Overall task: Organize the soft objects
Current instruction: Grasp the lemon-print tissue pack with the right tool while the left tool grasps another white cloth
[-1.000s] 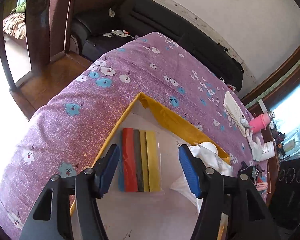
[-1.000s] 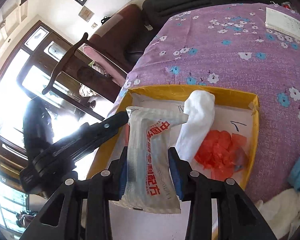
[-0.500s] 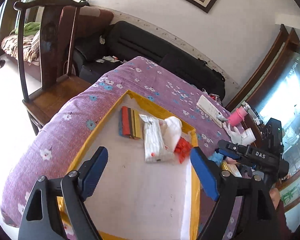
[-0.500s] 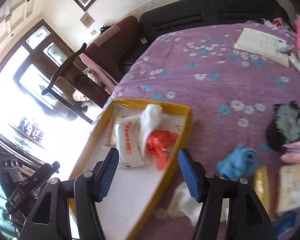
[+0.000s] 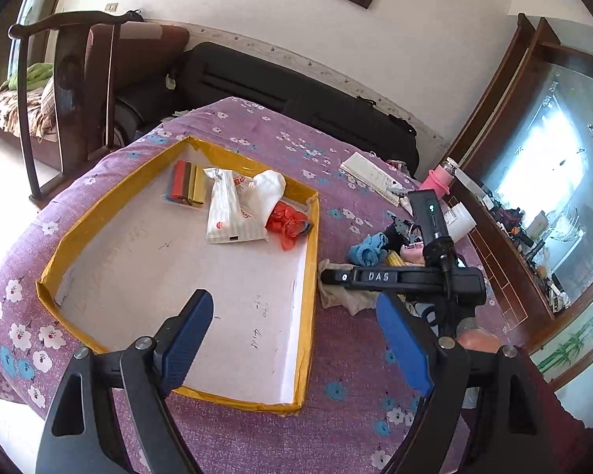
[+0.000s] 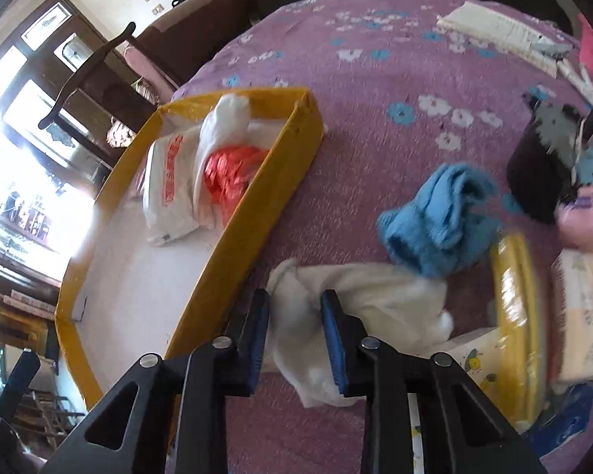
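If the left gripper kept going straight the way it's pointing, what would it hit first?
Probably the white floor of the yellow tray; the left gripper hangs open above it with nothing between. Depth is hard to judge.

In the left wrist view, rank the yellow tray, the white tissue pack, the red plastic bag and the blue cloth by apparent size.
1. yellow tray
2. white tissue pack
3. red plastic bag and blue cloth look about alike; not ranked.

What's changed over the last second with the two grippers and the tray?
The right gripper released the white packet into the yellow tray, swung right and closed on the white cloth. The left gripper pulled back, open. Colored strips stayed put.
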`<state>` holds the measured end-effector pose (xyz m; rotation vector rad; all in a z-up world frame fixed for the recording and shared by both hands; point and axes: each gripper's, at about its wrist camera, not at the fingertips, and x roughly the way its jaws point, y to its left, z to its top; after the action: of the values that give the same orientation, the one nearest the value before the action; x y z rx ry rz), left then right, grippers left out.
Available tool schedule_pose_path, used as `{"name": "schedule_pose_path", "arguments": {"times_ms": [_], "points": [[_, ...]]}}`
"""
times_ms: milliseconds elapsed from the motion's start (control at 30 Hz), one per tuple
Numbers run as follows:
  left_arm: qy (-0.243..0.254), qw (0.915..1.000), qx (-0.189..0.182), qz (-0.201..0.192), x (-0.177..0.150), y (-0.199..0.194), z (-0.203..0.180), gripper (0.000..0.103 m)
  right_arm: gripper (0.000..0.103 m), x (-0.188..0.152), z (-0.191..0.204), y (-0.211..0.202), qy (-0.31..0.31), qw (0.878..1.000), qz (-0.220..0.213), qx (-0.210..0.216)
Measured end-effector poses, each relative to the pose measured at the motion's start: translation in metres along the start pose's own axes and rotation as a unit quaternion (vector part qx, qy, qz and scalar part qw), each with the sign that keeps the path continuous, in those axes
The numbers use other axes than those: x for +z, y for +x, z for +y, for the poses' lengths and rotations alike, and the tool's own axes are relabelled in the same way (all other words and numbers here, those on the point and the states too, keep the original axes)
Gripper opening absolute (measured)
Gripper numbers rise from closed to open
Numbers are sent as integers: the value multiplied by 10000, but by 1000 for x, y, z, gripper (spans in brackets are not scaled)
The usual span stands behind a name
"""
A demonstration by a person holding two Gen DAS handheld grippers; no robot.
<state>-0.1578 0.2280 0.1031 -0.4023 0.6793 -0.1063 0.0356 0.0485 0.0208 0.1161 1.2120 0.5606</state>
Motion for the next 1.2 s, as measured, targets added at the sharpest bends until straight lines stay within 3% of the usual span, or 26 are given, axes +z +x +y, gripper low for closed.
{"name": "schedule_pose_path", "arguments": {"times_ms": [200, 333, 467, 567, 633, 667, 833, 967, 1000, 1067, 1200], "points": [[113, 9999, -5, 89, -7, 1, -12, 84, 29, -64, 7, -17, -349, 9927, 712, 912], [276, 9992, -97, 261, -17, 11, -26, 84, 29, -94, -15, -59, -357, 9907, 417, 1243], [441, 9979, -153, 447, -29, 22, -40, 84, 41, -97, -45, -106, -306, 9978, -488, 332], [626, 9963, -177, 569, -35, 28, -50, 84, 48, -92, -58, -116, -270, 9965, -789, -78], [812, 9946, -154, 623, -35, 30, -58, 84, 68, -84, -60, -112, -331, 9948, -920, -298], [947, 9933, -135, 655, -34, 31, -63, 84, 70, -81, -59, -106, -351, 9943, -931, -374], [1639, 9832, 69, 801, -25, 50, -80, 84, 76, -67, -48, -66, -472, 9913, -871, -868], [1834, 9783, 122, 956, -10, 78, -82, 84, 76, -54, -41, -46, -517, 9896, -838, -1050], [1831, 9778, 101, 1011, -6, 85, -83, 84, 74, -52, -43, -42, -490, 9893, -812, -1106], [1842, 9764, 61, 1126, 2, 100, -86, 84, 60, -52, -47, -40, -443, 9899, -801, -1085], [2183, 9670, 27, 1315, 4, 126, -102, 84, 59, -64, -62, -55, -211, 9933, -749, -851]]}}
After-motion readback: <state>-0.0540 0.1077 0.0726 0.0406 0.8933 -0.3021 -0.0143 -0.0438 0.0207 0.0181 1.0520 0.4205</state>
